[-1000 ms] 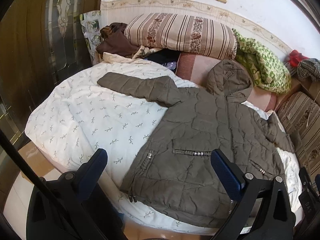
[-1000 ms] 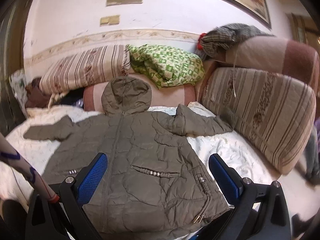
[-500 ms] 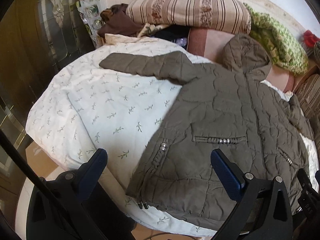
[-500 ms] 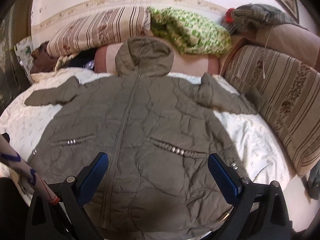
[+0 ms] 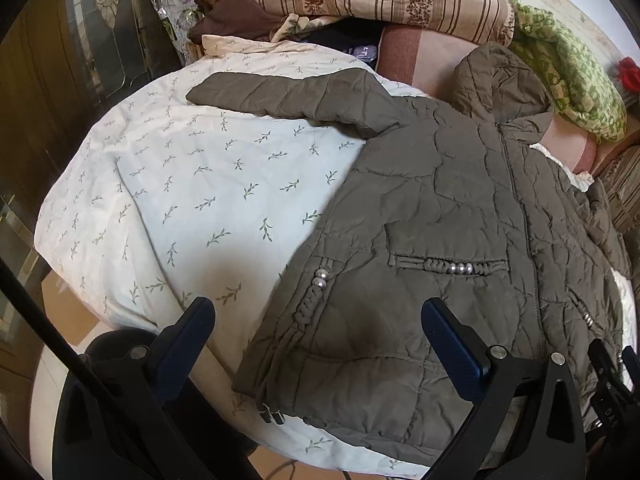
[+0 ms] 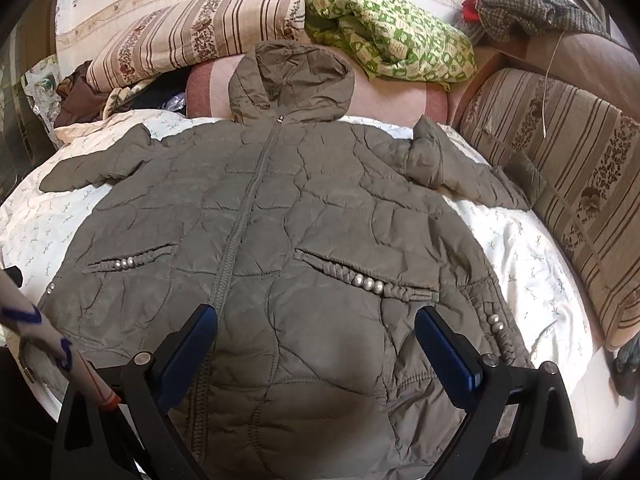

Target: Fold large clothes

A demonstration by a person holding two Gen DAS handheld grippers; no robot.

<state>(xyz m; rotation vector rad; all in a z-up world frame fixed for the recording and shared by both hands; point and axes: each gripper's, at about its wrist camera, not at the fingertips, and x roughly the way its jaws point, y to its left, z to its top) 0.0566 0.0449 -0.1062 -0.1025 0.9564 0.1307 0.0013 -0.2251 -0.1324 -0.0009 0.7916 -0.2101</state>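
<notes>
An olive quilted hooded jacket [image 6: 288, 216] lies flat, front up and zipped, on a white leaf-print bedsheet [image 5: 180, 184]. Both sleeves are spread out and the hood points to the pillows. In the left wrist view the jacket [image 5: 452, 216] fills the right half, its left sleeve [image 5: 280, 98] stretched across the sheet. My left gripper [image 5: 316, 332] is open and empty above the jacket's lower left hem corner. My right gripper [image 6: 316, 340] is open and empty above the jacket's lower front, near the right pocket [image 6: 368, 280].
Striped pillows [image 6: 192, 36], a green patterned blanket [image 6: 392, 40] and a pink cushion [image 6: 392, 100] lie behind the hood. A striped bolster [image 6: 560, 168] borders the bed's right side. Brown clothes [image 5: 236, 16] are piled at the far left. The bed edge [image 5: 80, 280] drops to the floor.
Both grippers have moved forward and down toward the jacket, which now looks larger and closer. The jaws stay open. The jacket has not moved.
</notes>
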